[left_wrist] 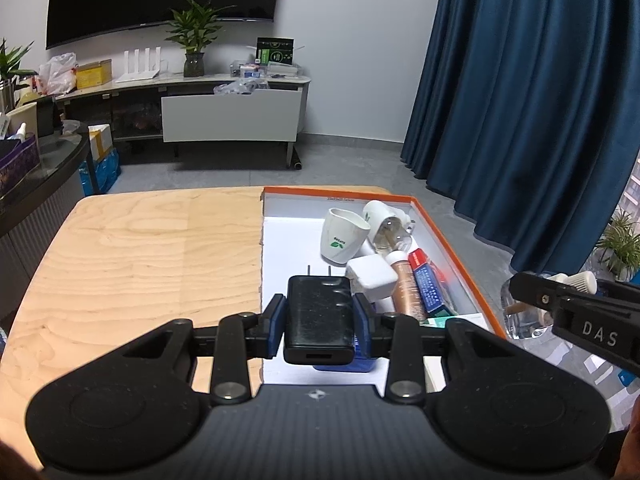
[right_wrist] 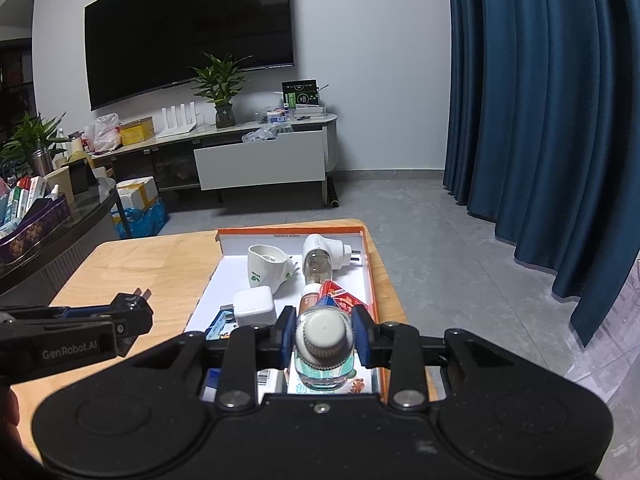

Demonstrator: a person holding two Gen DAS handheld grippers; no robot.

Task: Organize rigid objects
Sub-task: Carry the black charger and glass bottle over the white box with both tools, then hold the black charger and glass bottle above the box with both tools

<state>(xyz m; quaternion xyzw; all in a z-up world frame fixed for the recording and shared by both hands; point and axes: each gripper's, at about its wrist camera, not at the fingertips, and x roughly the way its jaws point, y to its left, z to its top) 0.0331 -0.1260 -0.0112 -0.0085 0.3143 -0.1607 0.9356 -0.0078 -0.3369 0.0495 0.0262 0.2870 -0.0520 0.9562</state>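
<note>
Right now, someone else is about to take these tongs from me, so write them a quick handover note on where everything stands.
Left tongs: shut on the black charger, prongs pointing forward, held over the near end of the orange-edged box.
Right tongs: shut on a small clear bottle with a white cap, also over the box's near end.
In the box: white cup, plug-in bottle unit, white adapter, tan tube, red and blue toothpaste box.
Done: those five are in the box.
Left: set down both held items. The wooden table is otherwise bare.
</note>
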